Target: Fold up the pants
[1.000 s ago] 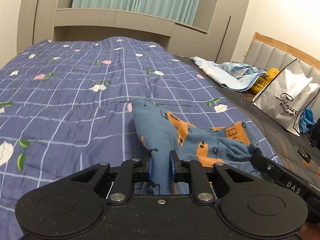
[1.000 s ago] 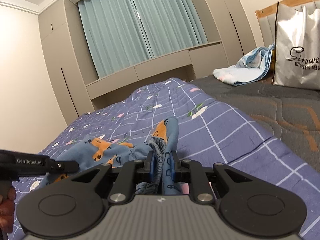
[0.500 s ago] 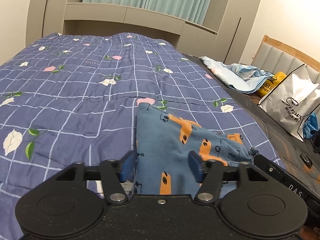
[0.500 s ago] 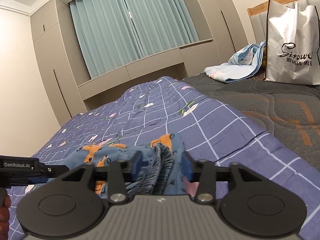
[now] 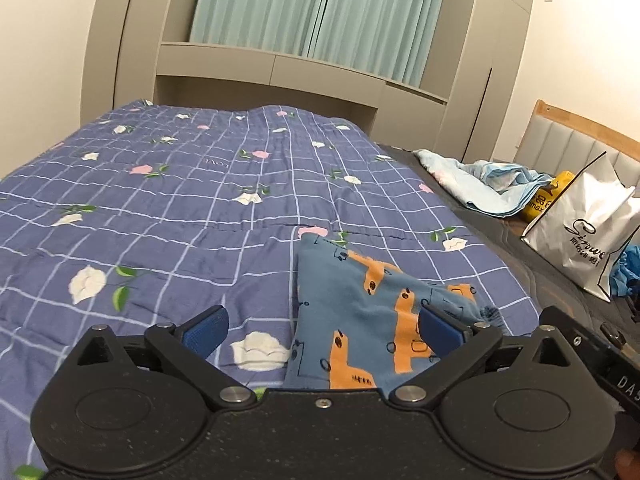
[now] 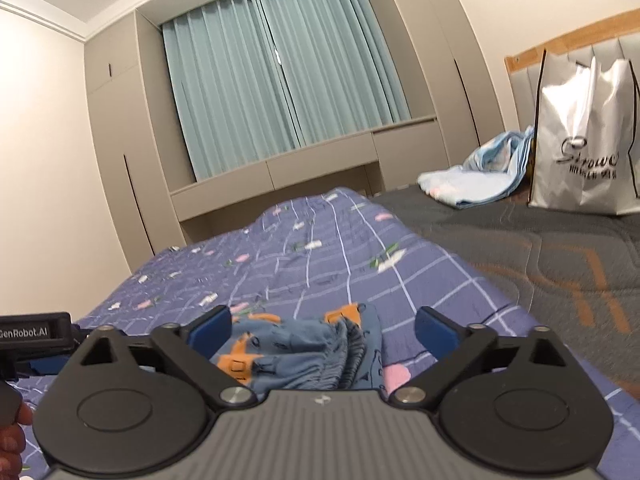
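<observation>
The blue pants [image 5: 362, 312] with orange print lie bunched on the purple checked bedspread [image 5: 180, 208]. My left gripper [image 5: 320, 326] is open and empty, just above the pants' near edge. In the right wrist view the pants [image 6: 304, 350] show their gathered waistband, lying between the wide-open fingers of my right gripper [image 6: 322, 326], which holds nothing. The left gripper's body [image 6: 34, 334] shows at the left edge of that view.
A white shopping bag [image 5: 588, 232] and a crumpled light-blue cloth [image 5: 484, 188] sit on the dark grey mattress [image 6: 540, 240] to the right. A wooden headboard [image 5: 580, 140] stands far right. Cabinets and teal curtains [image 5: 320, 16] stand beyond the bed's far end.
Both grippers were shut on the pants a second ago. Both have opened wide, let the pants drop onto the bedspread, and drawn back and up.
</observation>
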Demonstrator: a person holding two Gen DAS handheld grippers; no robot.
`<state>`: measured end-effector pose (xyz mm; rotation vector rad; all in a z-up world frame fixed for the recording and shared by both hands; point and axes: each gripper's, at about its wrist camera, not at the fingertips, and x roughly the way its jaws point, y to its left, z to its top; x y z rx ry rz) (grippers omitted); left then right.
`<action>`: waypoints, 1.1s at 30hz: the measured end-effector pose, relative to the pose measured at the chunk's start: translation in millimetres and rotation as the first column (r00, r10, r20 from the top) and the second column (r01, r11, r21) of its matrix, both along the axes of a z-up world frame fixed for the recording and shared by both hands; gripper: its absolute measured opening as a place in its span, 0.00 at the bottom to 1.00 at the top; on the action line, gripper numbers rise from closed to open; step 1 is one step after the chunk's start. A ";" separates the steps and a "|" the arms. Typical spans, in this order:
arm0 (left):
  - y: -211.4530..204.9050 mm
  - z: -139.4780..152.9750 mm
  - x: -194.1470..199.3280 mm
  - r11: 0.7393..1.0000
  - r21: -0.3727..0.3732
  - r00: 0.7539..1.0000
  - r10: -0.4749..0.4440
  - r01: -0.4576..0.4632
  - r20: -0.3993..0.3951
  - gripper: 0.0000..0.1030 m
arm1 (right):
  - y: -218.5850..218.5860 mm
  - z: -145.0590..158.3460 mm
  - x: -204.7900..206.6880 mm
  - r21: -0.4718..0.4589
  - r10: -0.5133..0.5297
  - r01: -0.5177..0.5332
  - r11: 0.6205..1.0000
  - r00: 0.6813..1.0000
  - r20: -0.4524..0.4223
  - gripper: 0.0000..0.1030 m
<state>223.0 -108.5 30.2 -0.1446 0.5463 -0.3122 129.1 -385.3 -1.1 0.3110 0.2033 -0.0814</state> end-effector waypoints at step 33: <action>62.3 -14.2 -158.9 0.995 0.040 0.990 0.084 -0.089 0.115 0.99 | 61.5 5.8 -139.3 -0.119 -0.002 0.006 0.993 0.999 0.034 1.00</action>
